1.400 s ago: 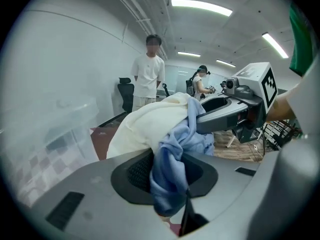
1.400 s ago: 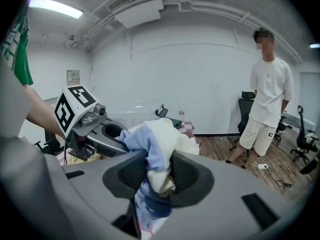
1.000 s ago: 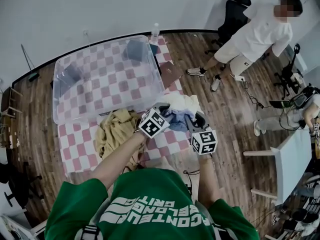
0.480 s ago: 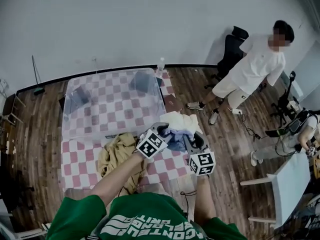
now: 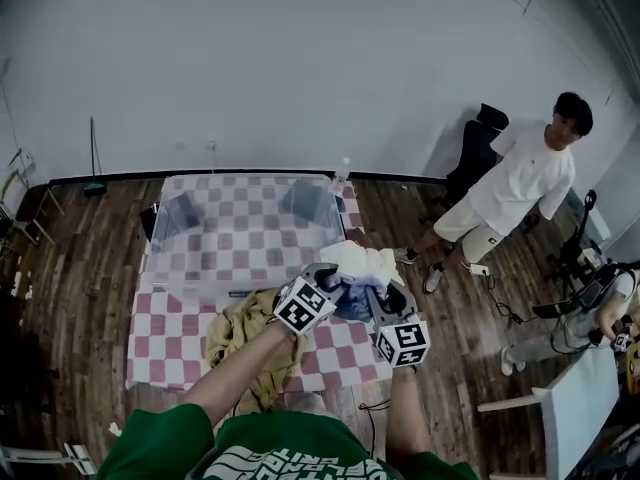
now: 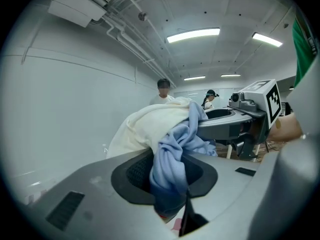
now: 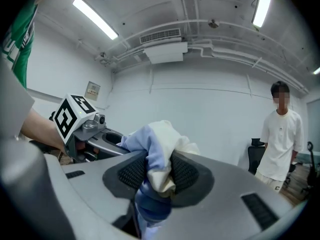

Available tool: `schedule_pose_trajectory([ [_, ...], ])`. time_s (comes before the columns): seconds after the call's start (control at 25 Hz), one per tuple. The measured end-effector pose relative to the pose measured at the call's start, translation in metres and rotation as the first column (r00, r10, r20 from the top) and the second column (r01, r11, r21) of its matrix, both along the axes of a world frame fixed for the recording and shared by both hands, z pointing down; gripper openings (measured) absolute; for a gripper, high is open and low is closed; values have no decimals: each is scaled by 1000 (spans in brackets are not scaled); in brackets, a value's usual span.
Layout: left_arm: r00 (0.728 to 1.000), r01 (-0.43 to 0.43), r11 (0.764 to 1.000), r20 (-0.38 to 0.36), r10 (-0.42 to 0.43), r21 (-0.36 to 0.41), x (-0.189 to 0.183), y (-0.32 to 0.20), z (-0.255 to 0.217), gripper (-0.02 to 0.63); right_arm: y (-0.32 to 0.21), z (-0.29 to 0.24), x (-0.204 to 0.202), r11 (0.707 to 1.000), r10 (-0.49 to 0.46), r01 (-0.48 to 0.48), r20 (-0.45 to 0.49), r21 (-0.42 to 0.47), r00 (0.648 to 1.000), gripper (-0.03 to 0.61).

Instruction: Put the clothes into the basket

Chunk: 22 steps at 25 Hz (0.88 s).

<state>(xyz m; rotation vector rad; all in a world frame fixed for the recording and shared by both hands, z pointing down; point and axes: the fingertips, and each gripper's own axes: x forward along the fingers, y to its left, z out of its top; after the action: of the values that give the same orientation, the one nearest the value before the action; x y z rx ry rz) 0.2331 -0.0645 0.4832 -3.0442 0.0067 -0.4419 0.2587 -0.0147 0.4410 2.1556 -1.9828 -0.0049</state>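
Carry step in hand; clear basket (image 5: 158, 243) looks empty so far. Tan garment (image 5: 238, 336) lying on checkered worktop (image 5: 150, 350). Left gripper (image 5: 325, 278) fingers (image 6: 134, 173) clenched on blue-and-cream bundle (image 5: 358, 268), held up off worktop near basket's right front corner. Right gripper (image 5: 386, 298) fingers (image 7: 187, 176) clamped on same bundle. Next: needs swinging over rim, then letting go with both.

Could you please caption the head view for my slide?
Left gripper and right gripper hold blue and cream clothes beside the clear basket.
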Motion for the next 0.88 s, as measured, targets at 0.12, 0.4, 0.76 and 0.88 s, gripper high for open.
schedule_pose_trajectory([
  [0.12,1000,25,1000,-15,-25,7,-13,-7,-12,98,-8,-10,-12,1000,-23,23,-15,12,1000,137],
  [0.4,992,118,993,-37,-117,24,-50,-40,-32,98,-43,-29,-48,993,-113,115,-47,39,993,137],
  [0.76,961,276,959,-47,-273,66,-106,-110,-55,98,-114,-52,-99,962,-260,264,-67,68,963,137],
  [0.88,946,323,944,-50,-320,63,-123,-133,-59,98,-140,-55,-114,946,-313,317,-67,71,947,137],
])
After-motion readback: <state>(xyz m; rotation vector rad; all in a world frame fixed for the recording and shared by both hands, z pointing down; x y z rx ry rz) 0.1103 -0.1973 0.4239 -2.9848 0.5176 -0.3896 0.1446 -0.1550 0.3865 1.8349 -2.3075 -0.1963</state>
